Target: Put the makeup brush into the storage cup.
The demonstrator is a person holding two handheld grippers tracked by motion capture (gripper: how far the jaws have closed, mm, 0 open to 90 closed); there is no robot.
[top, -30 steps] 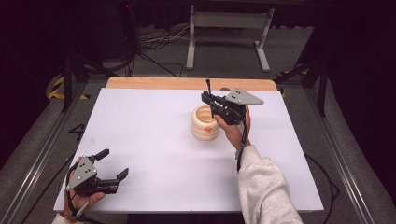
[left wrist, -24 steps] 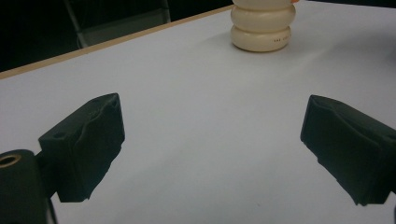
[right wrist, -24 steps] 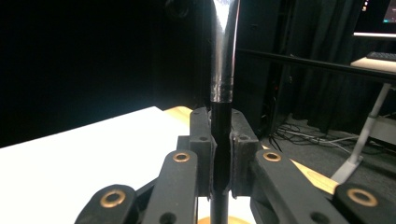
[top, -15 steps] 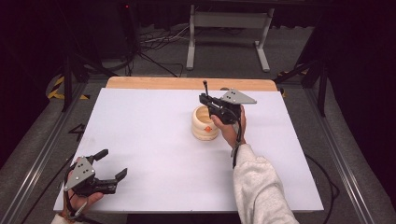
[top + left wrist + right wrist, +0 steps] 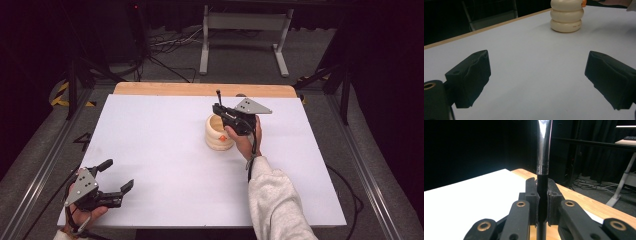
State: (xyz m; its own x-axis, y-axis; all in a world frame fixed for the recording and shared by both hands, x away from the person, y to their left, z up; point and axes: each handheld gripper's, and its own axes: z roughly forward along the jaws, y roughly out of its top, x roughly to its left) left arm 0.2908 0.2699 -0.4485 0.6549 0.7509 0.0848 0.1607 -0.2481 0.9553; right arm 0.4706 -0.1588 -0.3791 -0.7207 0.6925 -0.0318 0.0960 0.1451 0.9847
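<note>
the right gripper (image 5: pixel 220 108) has its jaws clamped on a thin black-and-silver rod (image 5: pixel 543 165) that stands upright, just above the cream ribbed holder (image 5: pixel 218 132) at the table's (image 5: pixel 160 125) middle. the left gripper (image 5: pixel 117 176), jaws wide apart and holding nothing, hovers at the near left corner. small print on the holder's lowest ring is too small to read.

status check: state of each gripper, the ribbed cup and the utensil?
left gripper: open, fingers wide apart, empty, low over the table's near left corner.
right gripper: shut on the utensil's handle, above the ribbed cup.
utensil: upright, clamped between the fingers; lower end hidden.
ribbed cup: upright on the white table, open top; contents cannot be told.
</note>
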